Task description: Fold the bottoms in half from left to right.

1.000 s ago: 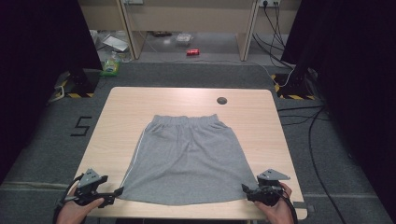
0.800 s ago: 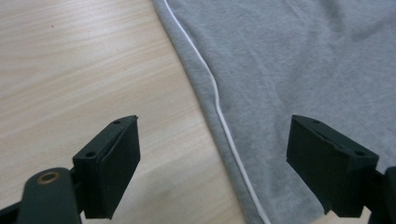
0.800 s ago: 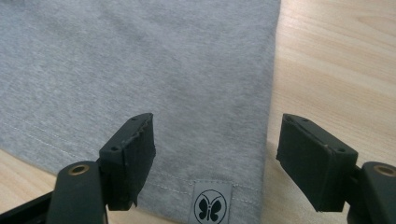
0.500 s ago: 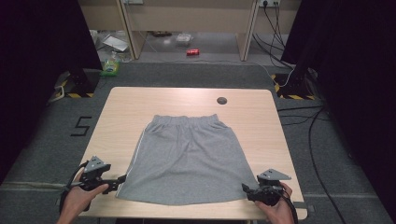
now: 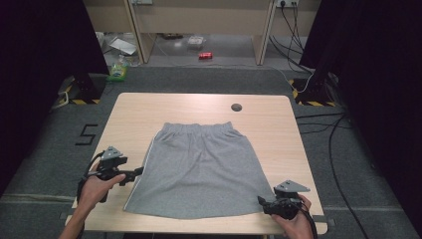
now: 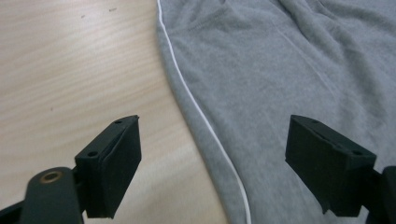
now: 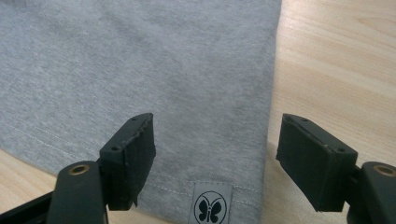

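Skirt point(image 5: 199, 169) between wide-open gripper point(image 6: 212, 172) jaws

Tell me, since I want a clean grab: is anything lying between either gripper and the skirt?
Nothing visible. The left gripper is open over the skirt side seam; the right gripper is open over the hem corner by the label.
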Tool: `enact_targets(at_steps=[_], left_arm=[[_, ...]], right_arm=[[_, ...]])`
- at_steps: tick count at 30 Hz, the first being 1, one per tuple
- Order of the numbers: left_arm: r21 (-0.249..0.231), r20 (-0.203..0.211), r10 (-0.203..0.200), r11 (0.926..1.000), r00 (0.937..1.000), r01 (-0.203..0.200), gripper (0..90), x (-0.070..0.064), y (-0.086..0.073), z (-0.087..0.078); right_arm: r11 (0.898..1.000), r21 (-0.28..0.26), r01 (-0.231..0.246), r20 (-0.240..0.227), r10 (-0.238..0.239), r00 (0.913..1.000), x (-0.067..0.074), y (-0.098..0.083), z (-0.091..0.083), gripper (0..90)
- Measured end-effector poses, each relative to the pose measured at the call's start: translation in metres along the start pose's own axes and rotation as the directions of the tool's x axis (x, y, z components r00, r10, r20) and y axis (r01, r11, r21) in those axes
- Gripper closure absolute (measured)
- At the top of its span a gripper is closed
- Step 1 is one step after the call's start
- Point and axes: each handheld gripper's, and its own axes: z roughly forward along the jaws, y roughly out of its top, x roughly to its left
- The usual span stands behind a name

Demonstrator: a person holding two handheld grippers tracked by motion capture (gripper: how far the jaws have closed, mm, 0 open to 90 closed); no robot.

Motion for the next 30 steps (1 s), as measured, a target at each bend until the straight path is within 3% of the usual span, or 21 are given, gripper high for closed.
enact_targets(at_steps=[6, 17, 30], left_arm=[[-0.006, 0.009, -0.029, 0.9996, 0.9995, 0.029, 18.7, 0.007, 0.020, 0.015], [0.002, -0.015, -0.053, 0.9986, 0.9985, 0.053, 21.9, 0.021, 0.052, 0.048], [0.013, -0.041, -0.035, 0.9993, 0.9985, 0.036, 29.9, 0.028, 0.080, 0.085]], right_arm=[[1.000, -0.003, 0.004, -0.002, -0.004, 1.0000, 0.000, 0.000, 0.000, 28.1], [1.000, -0.003, 0.007, -0.005, -0.007, 1.0000, -0.001, 0.000, 0.000, 28.4], [1.000, -0.004, 0.008, -0.009, -0.008, 0.9999, -0.001, -0.001, 0.001, 28.4]])
